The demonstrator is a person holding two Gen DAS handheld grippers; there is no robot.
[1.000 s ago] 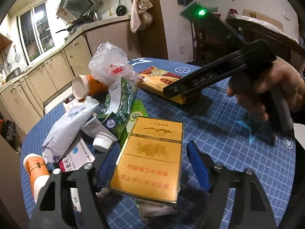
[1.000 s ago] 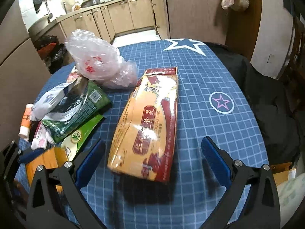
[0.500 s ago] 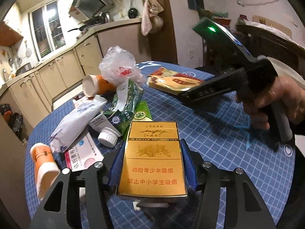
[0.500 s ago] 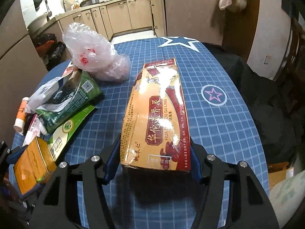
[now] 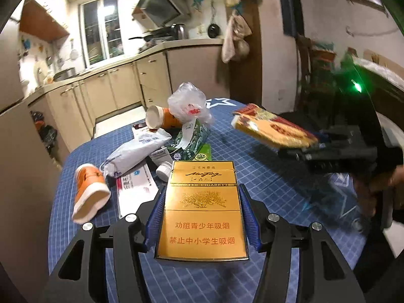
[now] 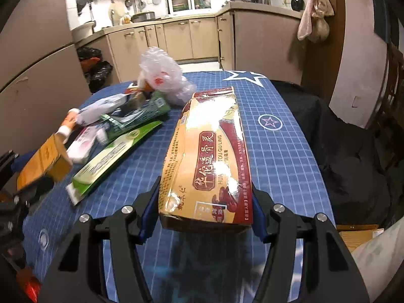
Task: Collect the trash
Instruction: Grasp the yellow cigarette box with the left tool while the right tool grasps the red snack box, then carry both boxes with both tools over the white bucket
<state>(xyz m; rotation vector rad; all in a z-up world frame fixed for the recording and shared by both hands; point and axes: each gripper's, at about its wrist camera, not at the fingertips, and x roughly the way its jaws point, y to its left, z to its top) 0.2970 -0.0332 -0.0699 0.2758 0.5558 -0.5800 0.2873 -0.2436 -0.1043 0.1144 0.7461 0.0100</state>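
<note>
Both grippers have their loads lifted clear of the blue gridded bench (image 5: 272,176), so the pick-up step looks finished and the carry to a bin, not in view, seems next. The left gripper (image 5: 200,217) is closed on one flat gold cigarette carton (image 5: 202,209); the right gripper (image 6: 205,209) is clamped on one long yellow-and-red glossy box (image 6: 209,156). Ahead of the left gripper lie two orange paper cups (image 5: 88,192), one crumpled clear plastic bag (image 5: 188,106) and several wrappers, too jumbled to count
</note>
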